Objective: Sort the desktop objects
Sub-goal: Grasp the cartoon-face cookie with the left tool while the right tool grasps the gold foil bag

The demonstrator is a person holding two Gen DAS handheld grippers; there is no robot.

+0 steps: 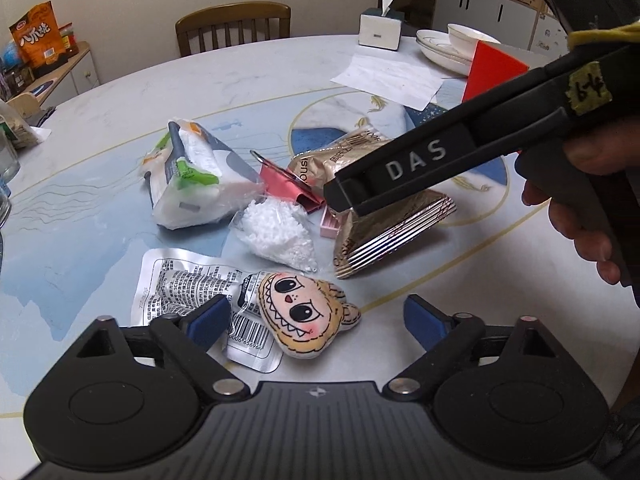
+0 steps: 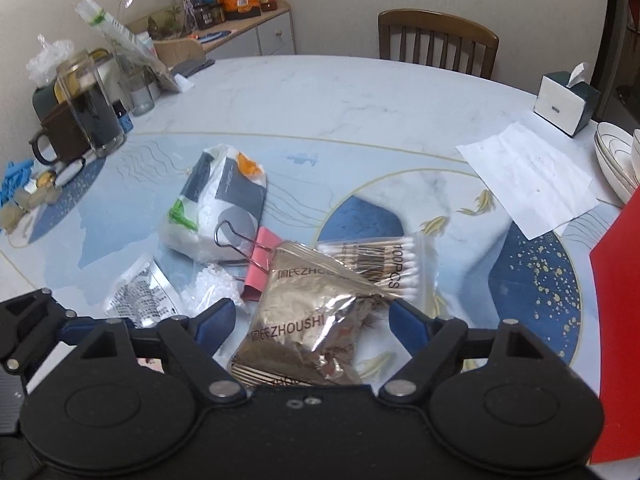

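Gold foil packets (image 2: 304,320) lay between the right gripper (image 2: 310,322)'s wide jaws, pads not visibly pressing. Tilted steeply down, the left gripper (image 1: 316,322) gaped over a cartoon-face plush (image 1: 306,314), with bare tabletop (image 1: 460,280) at three o'clock.

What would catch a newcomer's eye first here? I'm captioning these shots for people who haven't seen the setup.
Probably the cartoon face plush, lying between the open left gripper's fingers on a silver foil sachet. Next, the stack of gold foil packets between the right gripper's open fingers, overlapping a pink binder clip and a bag of cotton swabs mid-table.
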